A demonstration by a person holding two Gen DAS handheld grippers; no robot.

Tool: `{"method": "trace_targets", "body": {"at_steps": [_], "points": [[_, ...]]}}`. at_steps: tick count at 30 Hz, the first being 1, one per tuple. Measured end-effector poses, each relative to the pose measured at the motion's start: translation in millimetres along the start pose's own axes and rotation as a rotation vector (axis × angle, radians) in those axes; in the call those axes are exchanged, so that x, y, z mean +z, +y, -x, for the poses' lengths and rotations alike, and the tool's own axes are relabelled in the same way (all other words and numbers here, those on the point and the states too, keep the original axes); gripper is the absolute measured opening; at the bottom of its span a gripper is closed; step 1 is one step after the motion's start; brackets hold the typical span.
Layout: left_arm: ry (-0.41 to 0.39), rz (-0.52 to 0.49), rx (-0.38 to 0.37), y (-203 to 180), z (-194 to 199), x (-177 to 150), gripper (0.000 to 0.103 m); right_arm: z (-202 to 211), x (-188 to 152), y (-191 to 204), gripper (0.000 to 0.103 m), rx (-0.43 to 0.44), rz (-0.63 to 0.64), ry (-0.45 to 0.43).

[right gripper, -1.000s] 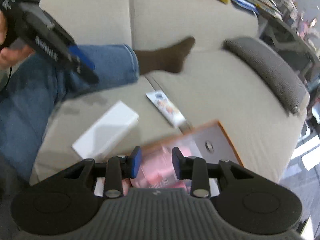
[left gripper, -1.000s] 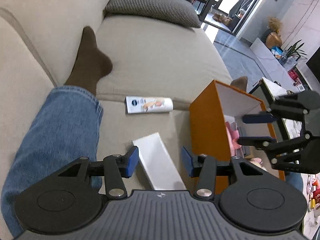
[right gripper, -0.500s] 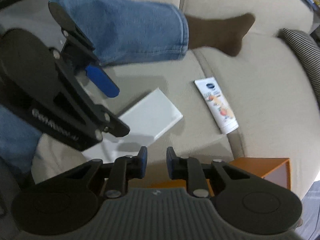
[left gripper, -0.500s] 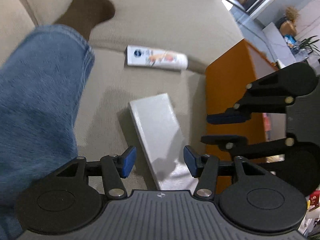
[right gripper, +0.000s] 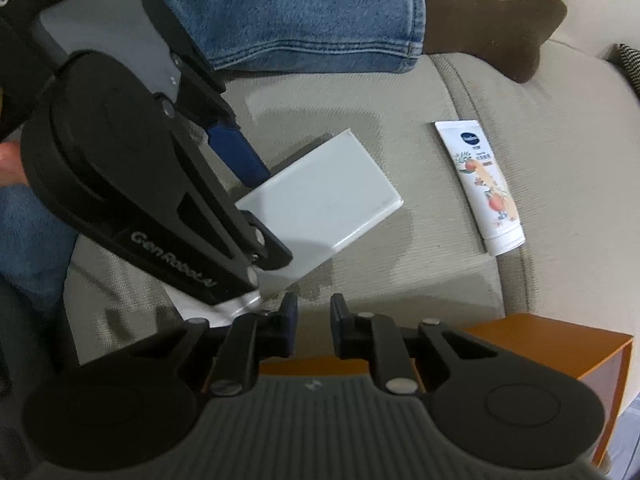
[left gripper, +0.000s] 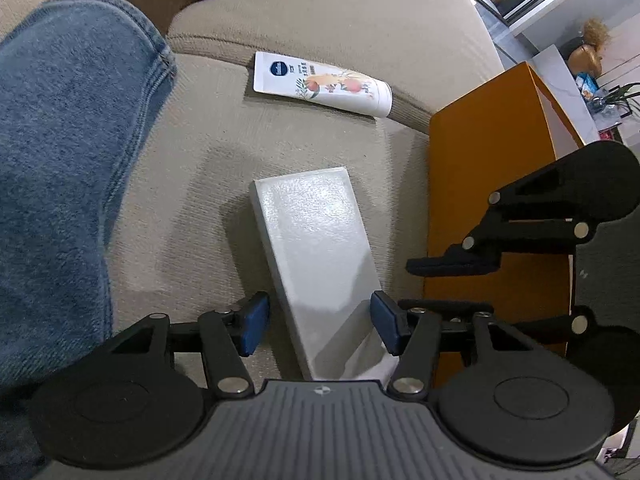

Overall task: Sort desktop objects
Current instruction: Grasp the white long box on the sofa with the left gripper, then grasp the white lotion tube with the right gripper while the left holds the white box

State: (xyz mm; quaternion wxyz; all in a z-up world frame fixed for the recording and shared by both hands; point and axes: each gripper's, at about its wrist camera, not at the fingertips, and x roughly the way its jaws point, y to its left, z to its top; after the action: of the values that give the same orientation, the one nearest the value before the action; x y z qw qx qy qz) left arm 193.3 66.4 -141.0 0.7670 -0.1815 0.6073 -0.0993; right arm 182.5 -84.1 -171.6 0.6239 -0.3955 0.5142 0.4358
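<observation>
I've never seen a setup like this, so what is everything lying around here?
box: one, white, flat on the sofa seat, its near end between the left gripper's opening jaws
tube: one, white with fruit print, along the cushion seam beyond the box
bin: one, orange, standing right of the box
sofa: one, beige
leg: one, blue jeans and brown sock, across the sofa
left gripper: black, blue pads, straddling the box
right gripper: black, closing on nothing, over the bin's edge
</observation>
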Motion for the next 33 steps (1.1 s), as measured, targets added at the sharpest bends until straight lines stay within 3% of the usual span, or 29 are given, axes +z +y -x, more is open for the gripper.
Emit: {"method": "trace_targets", "body": {"at_steps": [10,15,18,26,33], "points": [[-0.013,-0.001,-0.030,-3.6,-5.2,1.7,0.064,-2.7,-2.9,-0.2,0.018,0.016,0.004,0.006],[-0.054,-0.004,-0.032,-5.9,5.8,2.0,0.041,-2.3,-4.0,1.1,0.018,0.008,-0.001,0.011],[-0.073,-0.019,-0.033,-7.2,14.1,2.0,0.035,-1.8,-5.8,0.8,0.018,0.005,-0.011,0.012],[-0.093,-0.055,0.031,-1.6,26.8,5.6,0.032,-3.8,1.4,5.3,0.017,0.041,-0.024,-0.038],[-0.048,-0.073,-0.012,-5.6,15.3,9.2,0.032,-10.2,4.2,8.5,0.015,0.051,-0.022,-0.037]]}}
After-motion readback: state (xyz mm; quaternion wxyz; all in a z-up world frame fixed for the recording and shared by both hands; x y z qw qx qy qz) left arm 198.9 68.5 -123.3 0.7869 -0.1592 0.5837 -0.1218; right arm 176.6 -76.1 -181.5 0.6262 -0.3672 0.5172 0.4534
